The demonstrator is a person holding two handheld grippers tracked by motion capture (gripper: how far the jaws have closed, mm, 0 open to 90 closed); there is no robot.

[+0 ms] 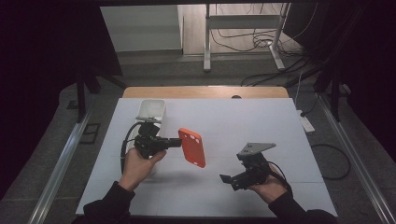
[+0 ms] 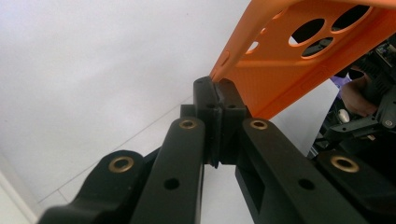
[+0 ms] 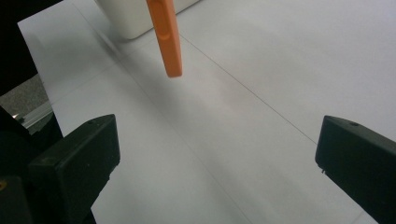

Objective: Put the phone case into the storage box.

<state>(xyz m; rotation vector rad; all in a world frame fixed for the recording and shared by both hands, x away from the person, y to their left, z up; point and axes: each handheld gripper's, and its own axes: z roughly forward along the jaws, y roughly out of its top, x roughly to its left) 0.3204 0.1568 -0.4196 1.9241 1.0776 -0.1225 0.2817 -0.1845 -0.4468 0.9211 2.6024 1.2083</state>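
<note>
An orange phone case with round camera holes hangs above the white table, tilted on edge. My left gripper is shut on its left edge; in the left gripper view the two black jaws pinch the case's rim. My right gripper is down at the lower right, its jaws spread wide with nothing between them. In the right gripper view the case hangs edge-on ahead, well clear of the fingers.
A white box stands at the table's back left, behind the left hand. The white table has a wooden strip along its far edge. Cables and a metal stand lie on the floor beyond.
</note>
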